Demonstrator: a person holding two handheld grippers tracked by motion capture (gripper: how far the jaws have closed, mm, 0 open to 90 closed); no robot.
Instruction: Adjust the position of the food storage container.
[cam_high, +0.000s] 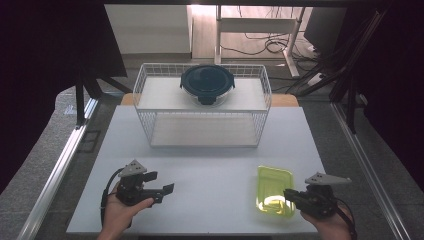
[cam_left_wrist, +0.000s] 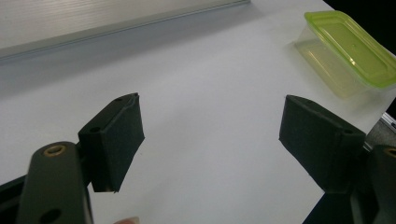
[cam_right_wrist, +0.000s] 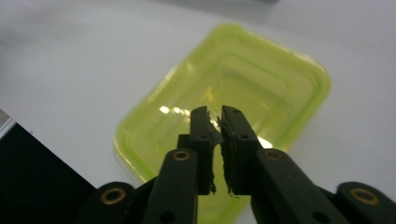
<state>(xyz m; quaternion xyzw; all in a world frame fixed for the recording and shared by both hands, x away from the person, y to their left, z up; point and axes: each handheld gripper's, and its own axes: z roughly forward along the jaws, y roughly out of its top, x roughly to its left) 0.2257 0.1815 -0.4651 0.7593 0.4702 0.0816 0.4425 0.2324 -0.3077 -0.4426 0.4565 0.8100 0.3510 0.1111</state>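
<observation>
Green-lidded box (cam_high: 274, 189) near table's (cam_high: 210, 165) front-right edge

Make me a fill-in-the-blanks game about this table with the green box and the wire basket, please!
1. The lid of the box near the right gripper is coloured ____.
2. The round container with the dark lid sits on top of the white wire ____.
3. The jaws of the left gripper stand wide ____.
4. The right gripper's jaws are ____, above the box's lid.

Missing words: green; basket; open; shut
</observation>
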